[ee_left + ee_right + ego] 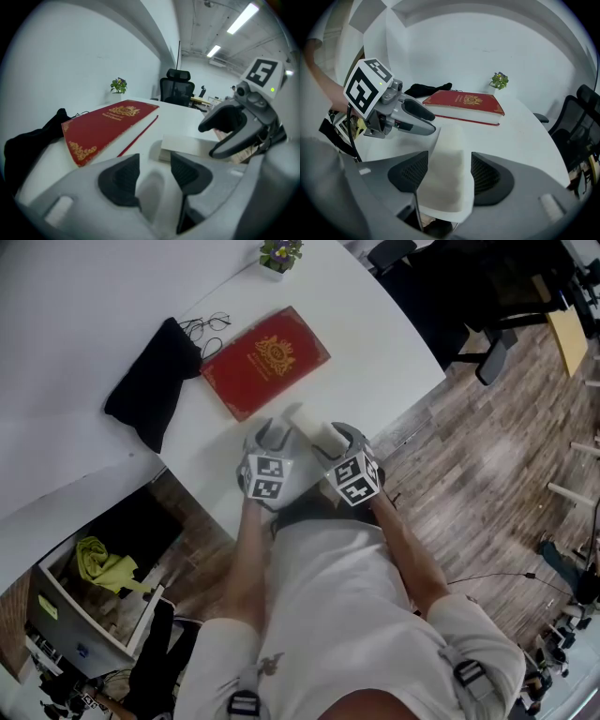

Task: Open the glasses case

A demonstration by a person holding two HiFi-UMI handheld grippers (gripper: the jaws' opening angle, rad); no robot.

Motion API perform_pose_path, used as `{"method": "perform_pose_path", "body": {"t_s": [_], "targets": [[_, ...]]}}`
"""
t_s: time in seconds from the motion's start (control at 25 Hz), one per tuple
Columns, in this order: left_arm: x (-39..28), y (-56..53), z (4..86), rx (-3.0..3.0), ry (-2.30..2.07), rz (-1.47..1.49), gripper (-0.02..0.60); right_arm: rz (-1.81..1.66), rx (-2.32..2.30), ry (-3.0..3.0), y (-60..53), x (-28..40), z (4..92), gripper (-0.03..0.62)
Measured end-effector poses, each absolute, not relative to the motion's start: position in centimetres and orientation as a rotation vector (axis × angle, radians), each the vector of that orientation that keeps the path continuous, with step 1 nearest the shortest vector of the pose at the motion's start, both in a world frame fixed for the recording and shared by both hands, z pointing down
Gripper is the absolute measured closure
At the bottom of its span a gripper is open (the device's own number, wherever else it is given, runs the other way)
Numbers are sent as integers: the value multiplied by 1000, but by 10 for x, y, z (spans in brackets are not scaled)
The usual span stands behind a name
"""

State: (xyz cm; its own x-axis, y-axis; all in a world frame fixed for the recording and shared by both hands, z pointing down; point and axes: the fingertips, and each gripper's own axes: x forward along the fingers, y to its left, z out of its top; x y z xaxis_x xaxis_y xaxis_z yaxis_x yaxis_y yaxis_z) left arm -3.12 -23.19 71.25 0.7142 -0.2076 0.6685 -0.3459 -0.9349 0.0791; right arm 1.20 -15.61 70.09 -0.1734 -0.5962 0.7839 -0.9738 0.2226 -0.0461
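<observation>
The right gripper (449,165) pinches a cream glasses case (448,140) across its width, both pads against its long sides. The case is closed, so its contents cannot be seen. It points away from the person, towards 12 o'clock in the right gripper view, at the near edge of a white table (375,352).

The left gripper (149,174) hangs just beside it at 9 o'clock, its jaws spread with only bare tabletop showing between them. In the left gripper view the case lies at 2 o'clock from those jaws.

In the head view, a red book (264,362) with a gold emblem lies flat at 11 o'clock from the case. A black soft pouch (150,385) lies at 10 o'clock, touching the book's far corner, and what it holds is not visible. A pair of eyeglasses (208,326) sits on the table between the pouch and the book. A small pot (279,256) with a flowering plant in it stands at 12 o'clock, by the table's far edge.

Under the table, at 8 o'clock, an open box (66,601) holds a yellow-green cloth (103,563).
</observation>
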Motion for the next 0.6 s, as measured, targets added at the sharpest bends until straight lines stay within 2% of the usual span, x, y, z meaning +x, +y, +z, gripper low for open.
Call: {"method": "perform_pose_path", "body": {"t_s": [0.6], "targets": [[-28, -234, 723, 2719, -442, 1037, 374, 765, 1400, -1827, -155, 6, 720, 255]]}}
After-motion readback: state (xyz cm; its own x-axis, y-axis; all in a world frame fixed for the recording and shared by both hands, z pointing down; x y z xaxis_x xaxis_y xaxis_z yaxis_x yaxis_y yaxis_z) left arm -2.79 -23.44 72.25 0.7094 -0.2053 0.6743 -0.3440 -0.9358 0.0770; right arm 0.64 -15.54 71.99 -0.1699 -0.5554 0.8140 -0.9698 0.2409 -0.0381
